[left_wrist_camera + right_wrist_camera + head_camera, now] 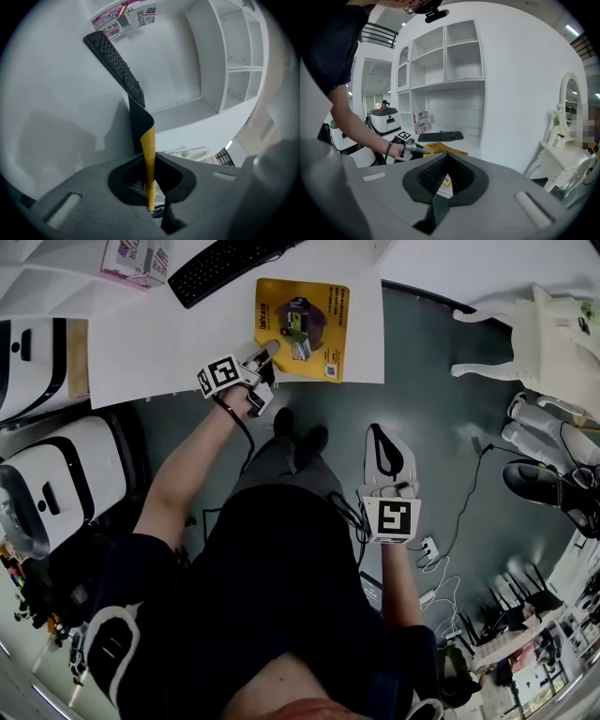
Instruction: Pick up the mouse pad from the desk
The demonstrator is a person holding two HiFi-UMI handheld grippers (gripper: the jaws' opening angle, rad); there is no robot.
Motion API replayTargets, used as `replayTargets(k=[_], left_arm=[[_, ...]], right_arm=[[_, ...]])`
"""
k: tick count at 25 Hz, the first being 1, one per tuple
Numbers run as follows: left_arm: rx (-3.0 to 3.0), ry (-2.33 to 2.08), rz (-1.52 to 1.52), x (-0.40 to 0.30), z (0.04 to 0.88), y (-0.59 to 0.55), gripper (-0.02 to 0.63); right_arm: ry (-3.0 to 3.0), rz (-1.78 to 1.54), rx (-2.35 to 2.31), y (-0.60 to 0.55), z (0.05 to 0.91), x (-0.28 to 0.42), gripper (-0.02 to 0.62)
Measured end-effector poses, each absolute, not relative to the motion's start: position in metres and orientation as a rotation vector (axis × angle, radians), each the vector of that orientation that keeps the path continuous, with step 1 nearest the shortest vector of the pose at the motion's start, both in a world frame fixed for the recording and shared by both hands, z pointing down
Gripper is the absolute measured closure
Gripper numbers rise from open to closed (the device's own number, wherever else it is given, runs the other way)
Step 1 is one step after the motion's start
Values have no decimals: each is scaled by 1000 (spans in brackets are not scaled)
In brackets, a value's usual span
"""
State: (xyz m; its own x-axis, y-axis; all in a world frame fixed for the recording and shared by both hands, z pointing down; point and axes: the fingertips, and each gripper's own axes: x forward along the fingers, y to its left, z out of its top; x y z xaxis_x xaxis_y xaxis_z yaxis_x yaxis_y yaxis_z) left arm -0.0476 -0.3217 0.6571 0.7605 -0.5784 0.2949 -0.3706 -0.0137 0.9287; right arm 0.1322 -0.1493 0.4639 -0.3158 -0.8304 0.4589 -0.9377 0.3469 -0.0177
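The mouse pad (302,329), a thin yellow sheet with a printed picture and a black underside, is lying mostly flat on the white counter (150,352), its near corner curling upward, pinched in the left gripper (269,352).

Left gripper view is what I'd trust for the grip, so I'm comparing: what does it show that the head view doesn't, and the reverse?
Only the left gripper view: the left tongs shut on the mouse pad's edge, its black underside curling, and white shelves. Only the head view: the pad's printed yellow face, and the right tongs held over the floor, away from the desk. Both: the black keyboard and the white desk.
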Motion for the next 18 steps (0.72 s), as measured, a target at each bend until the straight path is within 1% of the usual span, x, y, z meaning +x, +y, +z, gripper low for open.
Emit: replayTargets(k=[9,18], left_arm=[[1722,-744,-268,-44,596,-317,591],[1876,-766,-267,-47,534,-311,591]], right_arm=[[-2257,373,1574,-147,458,135,595],[-2288,331,1604,-144,446,138,595]])
